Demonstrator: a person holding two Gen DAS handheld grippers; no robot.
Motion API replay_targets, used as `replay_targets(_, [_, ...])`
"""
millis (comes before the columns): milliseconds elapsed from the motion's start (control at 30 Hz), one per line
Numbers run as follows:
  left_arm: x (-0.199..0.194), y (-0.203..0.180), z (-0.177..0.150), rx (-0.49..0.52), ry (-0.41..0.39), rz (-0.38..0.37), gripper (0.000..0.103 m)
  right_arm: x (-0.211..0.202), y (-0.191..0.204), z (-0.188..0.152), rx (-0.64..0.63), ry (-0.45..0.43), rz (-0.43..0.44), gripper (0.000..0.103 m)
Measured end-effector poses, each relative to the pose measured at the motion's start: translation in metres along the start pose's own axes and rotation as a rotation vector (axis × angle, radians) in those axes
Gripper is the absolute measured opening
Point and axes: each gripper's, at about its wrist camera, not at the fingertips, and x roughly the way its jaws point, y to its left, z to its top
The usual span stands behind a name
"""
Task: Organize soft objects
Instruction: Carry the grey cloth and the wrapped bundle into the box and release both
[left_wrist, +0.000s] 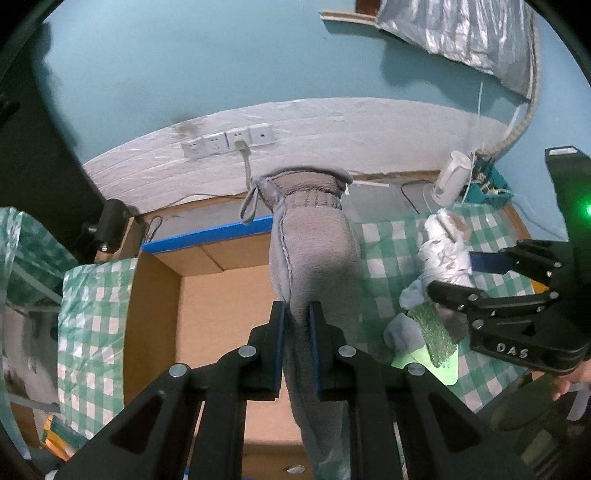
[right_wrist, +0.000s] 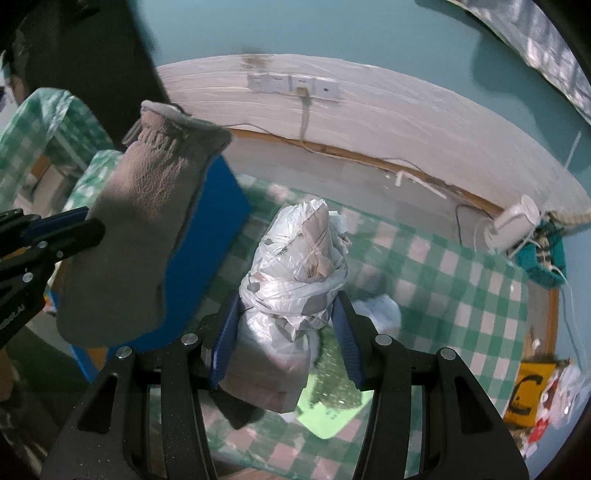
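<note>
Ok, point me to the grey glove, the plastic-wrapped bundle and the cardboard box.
grey glove (left_wrist: 314, 243): left wrist view, on its fleece palm.
plastic-wrapped bundle (right_wrist: 295, 280): right wrist view, on its wrapped middle.
cardboard box (left_wrist: 221, 306): left wrist view, on its bare inner floor.

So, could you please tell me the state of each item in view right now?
Left gripper: shut on the grey fleece mitten, lifted.
Right gripper: shut on the white plastic-wrapped bundle.
Brown cardboard box: open.
Grey wall plug: plugged in.

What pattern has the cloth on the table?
Green and white checks on the tablecloth, clearest in the right wrist view.
</note>
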Motion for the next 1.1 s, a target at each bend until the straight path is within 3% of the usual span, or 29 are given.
replay_targets(300, [-0.013, 0.043, -0.007, -0.089, -0.025, 0.017, 0.008, 0.005, 0.045, 0.020, -0.070, -0.002, 0.041, 0.050])
replay_targets(1000, [0.028, 0.135, -0.055, -0.265, 0.124, 0.141, 0.004, 0.044, 0.141, 0.052, -0.179, 0.081, 0.106, 0.050])
replay_targets(1067, [0.030, 0.141, -0.059, -0.283, 0.138, 0.147, 0.008, 0.048, 0.145, 0.054, -0.168, 0.088, 0.114, 0.054])
replay_targets(1100, [0.031, 0.144, -0.061, -0.292, 0.142, 0.151, 0.017, 0.050, 0.147, 0.054, -0.168, 0.091, 0.111, 0.056])
